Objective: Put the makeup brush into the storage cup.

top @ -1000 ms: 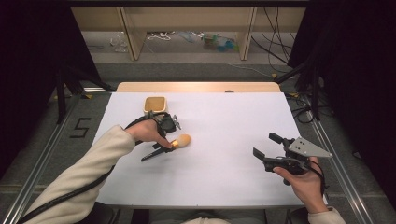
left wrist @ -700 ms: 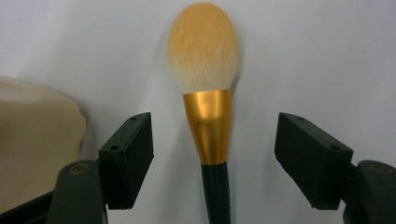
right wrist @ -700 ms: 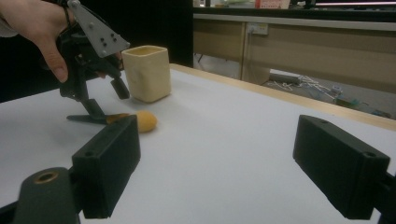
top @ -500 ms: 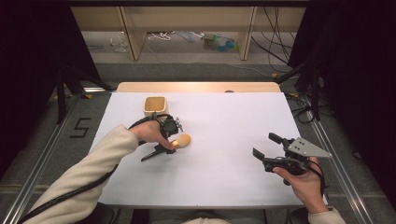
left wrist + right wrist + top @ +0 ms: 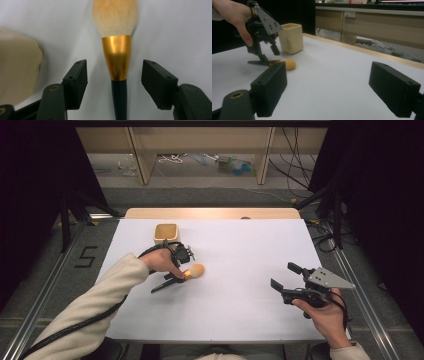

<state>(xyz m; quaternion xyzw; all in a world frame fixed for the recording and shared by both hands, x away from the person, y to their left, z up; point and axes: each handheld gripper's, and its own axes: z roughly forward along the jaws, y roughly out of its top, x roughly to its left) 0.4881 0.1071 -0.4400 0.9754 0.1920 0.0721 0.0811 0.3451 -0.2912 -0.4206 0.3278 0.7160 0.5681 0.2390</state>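
Close in, the left gripper view gives the detail: the left hand-held gripper (image 5: 114,82) straddles a makeup brush (image 5: 117,57), its jaws having just been closing, half-wide, with a clear gap on each side of the shiny gold collar, nothing pinched yet. Soft, fluffy cream-orange bristles fan out rounded above the collar; a slim dark handle runs down between the jaws. From above, the brush (image 5: 186,275) lies flat on the white worktop (image 5: 235,250), left of centre, just in front of a small squarish cream cup (image 5: 166,233) near the far edge. The right gripper view shows that cup's (image 5: 290,38) smooth matte walls from the side. The right hand-held gripper (image 5: 283,278) hangs by the near right corner, jaws wide, empty.
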